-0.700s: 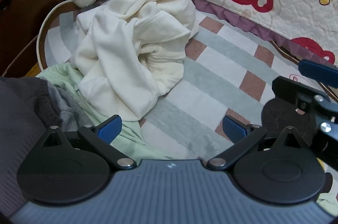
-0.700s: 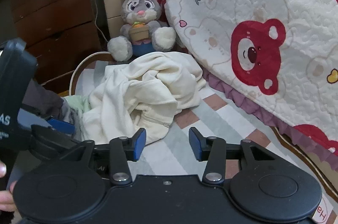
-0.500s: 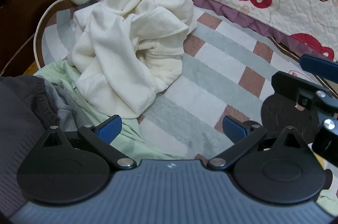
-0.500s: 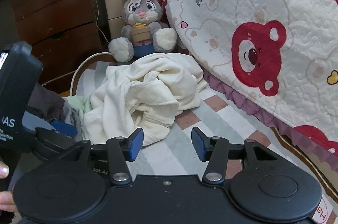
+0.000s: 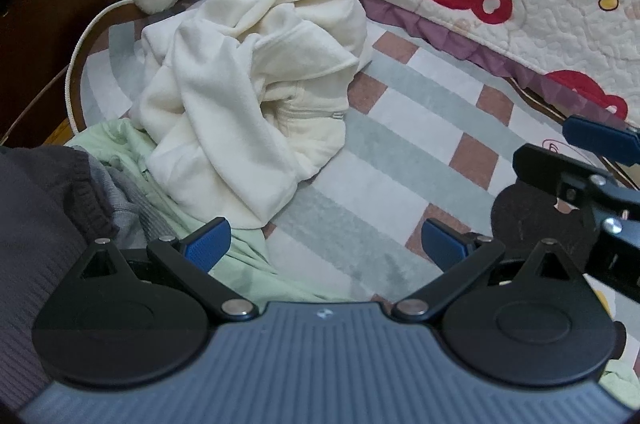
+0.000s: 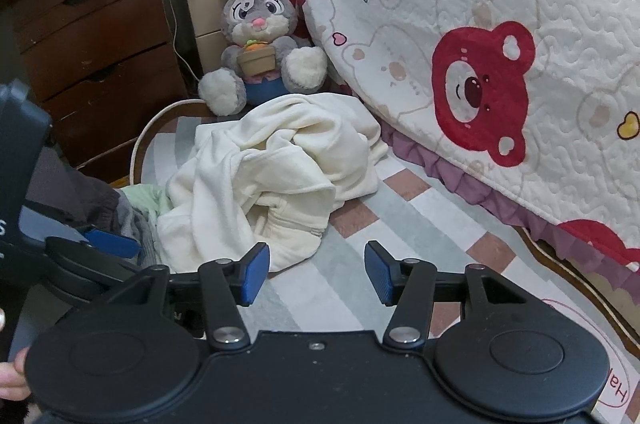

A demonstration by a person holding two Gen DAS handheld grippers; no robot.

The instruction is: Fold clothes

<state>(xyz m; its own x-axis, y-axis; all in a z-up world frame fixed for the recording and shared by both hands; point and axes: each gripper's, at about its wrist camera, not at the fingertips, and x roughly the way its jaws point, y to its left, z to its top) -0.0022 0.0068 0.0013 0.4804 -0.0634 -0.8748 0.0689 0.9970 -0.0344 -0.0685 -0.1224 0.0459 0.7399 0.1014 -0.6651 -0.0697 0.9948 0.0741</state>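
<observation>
1. Only the right wrist cam gets the whole plush bunny point(image 6: 256, 36), sitting up at the far end of the rug point(image 6: 424, 224), plus the brown dresser point(image 6: 92, 44) and a small beige cabinet point(image 6: 204, 20) behind it. The left cam cuts the bunny off at the feet.
2. Only the left cam really shows the pale green garment point(image 5: 120, 152) and the dark grey knit point(image 5: 44, 200) lying by the near-left corner of the pile. In the right cam they're just slivers behind the other gripper.
3. Both cams see the cream fleece point(image 5: 248, 96), crumpled in a heap on the striped rug, its lower edge lying over the green garment. Nothing is gripping it.
4. Left gripper point(image 5: 324, 244): spread wide, nothing in it, hanging over the rug and the green garment's edge, near the fleece.
5. Right gripper point(image 6: 316, 272): also released and empty, above the rug just in front of the fleece.
6. Count: three garments (cream, green, grey), two grippers, one bunny, one bear-print quilt point(image 6: 500, 44) hanging down along the right side. A fingertip point(image 6: 12, 380) peeks in at the right cam's lower left.
</observation>
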